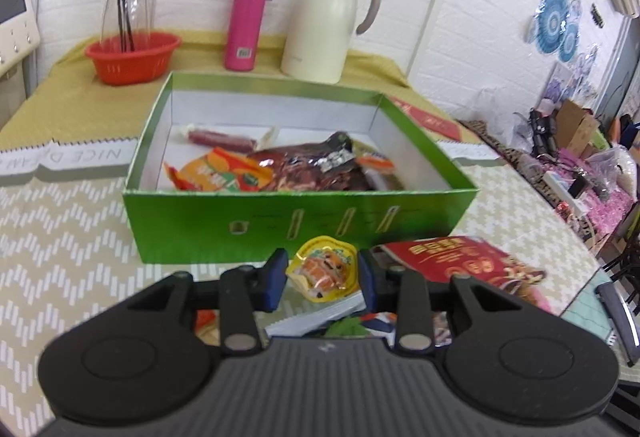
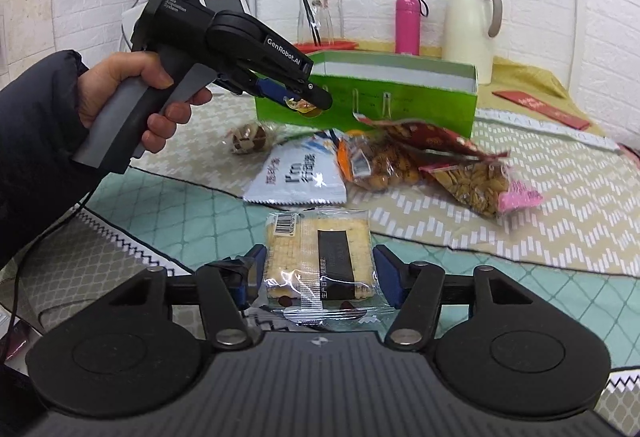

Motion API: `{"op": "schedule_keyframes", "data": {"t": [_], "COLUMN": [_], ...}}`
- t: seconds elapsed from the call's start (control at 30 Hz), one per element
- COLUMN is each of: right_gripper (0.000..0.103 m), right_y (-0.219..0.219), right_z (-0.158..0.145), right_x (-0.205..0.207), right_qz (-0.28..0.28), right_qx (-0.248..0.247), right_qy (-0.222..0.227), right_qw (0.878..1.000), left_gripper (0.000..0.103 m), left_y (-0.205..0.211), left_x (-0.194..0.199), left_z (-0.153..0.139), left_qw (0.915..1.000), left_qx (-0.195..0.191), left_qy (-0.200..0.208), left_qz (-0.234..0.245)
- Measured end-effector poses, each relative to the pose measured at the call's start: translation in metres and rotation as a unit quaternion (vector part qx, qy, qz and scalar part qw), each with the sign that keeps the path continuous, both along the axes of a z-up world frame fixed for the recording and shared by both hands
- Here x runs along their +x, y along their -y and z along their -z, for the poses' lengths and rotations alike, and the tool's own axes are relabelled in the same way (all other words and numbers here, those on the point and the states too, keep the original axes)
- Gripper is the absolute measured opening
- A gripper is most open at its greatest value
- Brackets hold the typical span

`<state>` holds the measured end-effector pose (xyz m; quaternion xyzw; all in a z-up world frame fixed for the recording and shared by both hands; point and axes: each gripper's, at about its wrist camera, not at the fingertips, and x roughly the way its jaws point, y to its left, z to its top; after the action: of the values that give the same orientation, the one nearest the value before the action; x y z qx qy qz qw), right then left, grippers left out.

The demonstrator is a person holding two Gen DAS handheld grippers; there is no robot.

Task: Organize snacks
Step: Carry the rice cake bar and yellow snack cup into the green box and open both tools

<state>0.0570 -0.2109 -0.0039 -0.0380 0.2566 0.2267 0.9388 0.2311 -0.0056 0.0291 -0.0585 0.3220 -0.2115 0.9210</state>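
Note:
A green box (image 1: 298, 215) stands on the table and holds several snack packets, among them a dark red pouch (image 1: 316, 167) and an orange packet (image 1: 216, 173). My left gripper (image 1: 323, 277) is shut on a small yellow jelly cup (image 1: 325, 271) and holds it above the table just in front of the box. In the right wrist view the left gripper (image 2: 306, 103) hovers by the box's (image 2: 368, 103) near wall. My right gripper (image 2: 320, 271) is shut on a clear-wrapped cracker packet (image 2: 320, 257). Loose snacks lie behind it: a white packet (image 2: 298, 177), a peanut bag (image 2: 380, 165), a seed bag (image 2: 476, 185).
A red basket (image 1: 132, 55) with a glass carafe, a pink bottle (image 1: 246, 23) and a cream thermos jug (image 1: 332, 23) stand behind the box. A red packet (image 1: 464, 265) lies right of the left gripper. A small round wrapped snack (image 2: 248, 139) lies left of the pile. Cluttered shelf at far right.

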Motion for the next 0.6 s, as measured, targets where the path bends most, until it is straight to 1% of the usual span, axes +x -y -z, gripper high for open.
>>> {"op": "schedule_keyframes", "data": {"t": [0.13,0.3,0.47,0.6], "right_gripper": [0.096,0.096,0.096,0.096], "right_y": [0.002,0.007,0.008,0.010], "right_z": [-0.021,-0.049,-0.074,-0.085], "right_x": [0.000,0.015,0.050,0.089], "right_qz": [-0.011,-0.015,-0.010,-0.001], "right_qx": [0.017,0.031,0.018,0.028], "right_qy": [0.024,0.057,0.090,0.087], "right_qw": [1.000,0.998,0.996,0.996], "left_gripper": [0.034,0.034,0.034,0.034], "left_y": [-0.003,-0.012,-0.017,-0.020], "left_x": [-0.016,-0.030,-0.031,-0.021], "left_z": [-0.023,-0.056,-0.081,-0.094], "left_qw": [0.9995,0.9963,0.9931,0.9911], "left_qx": [-0.020,-0.061,-0.082,-0.088], "left_qy": [0.025,0.059,0.084,0.098], "left_qz": [0.006,0.014,0.001,-0.017]}}
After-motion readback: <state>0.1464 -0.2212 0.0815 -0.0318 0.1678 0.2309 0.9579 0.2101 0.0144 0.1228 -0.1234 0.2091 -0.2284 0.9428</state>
